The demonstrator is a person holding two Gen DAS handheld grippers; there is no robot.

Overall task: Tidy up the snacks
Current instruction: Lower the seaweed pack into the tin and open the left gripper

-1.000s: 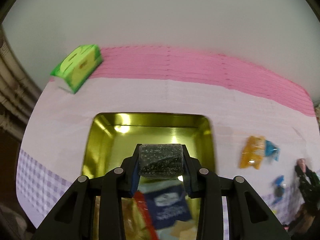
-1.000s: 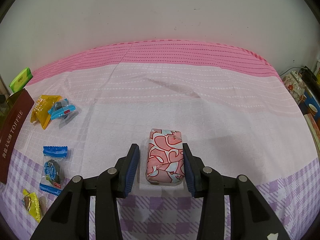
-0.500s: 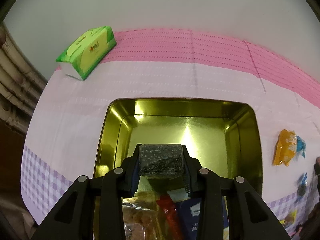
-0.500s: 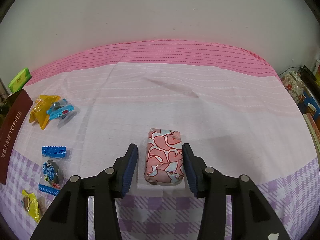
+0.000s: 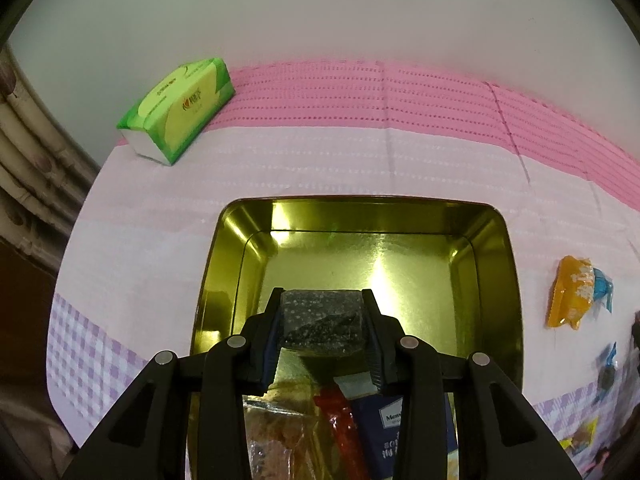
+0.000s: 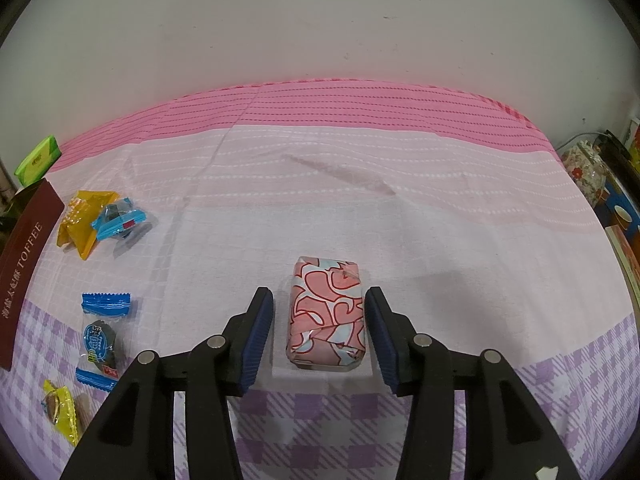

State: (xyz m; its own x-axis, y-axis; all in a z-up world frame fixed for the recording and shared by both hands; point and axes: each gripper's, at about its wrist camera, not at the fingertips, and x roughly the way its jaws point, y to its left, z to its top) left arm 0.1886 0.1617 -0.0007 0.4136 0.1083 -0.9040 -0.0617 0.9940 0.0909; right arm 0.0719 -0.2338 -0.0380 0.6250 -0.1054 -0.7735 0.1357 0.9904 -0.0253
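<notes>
Two handheld grippers work over a pink and lilac tablecloth (image 6: 440,208) strewn with snacks. The left gripper (image 5: 322,330) hangs above one open gold tin (image 5: 500,280), its jaws clamped on a single dark speckled snack block (image 5: 320,320) and just starting to ease apart; three packets show in the tin's near end, one clear (image 5: 276,432), one red (image 5: 340,424), one navy (image 5: 396,424). One green tissue pack (image 5: 180,108) lies at the cloth's far corner. The right gripper (image 6: 320,334) straddles one pink-patterned wrapped parcel (image 6: 326,320) lying on the cloth, its jaws widening and clear of the wrapper on both sides. To its left lie four loose snacks: an orange packet (image 6: 78,220) touching a blue candy (image 6: 118,218), a blue-wrapped dark sweet (image 6: 100,340) and a yellow one (image 6: 60,412), beside one maroon toffee lid (image 6: 24,264)
</notes>
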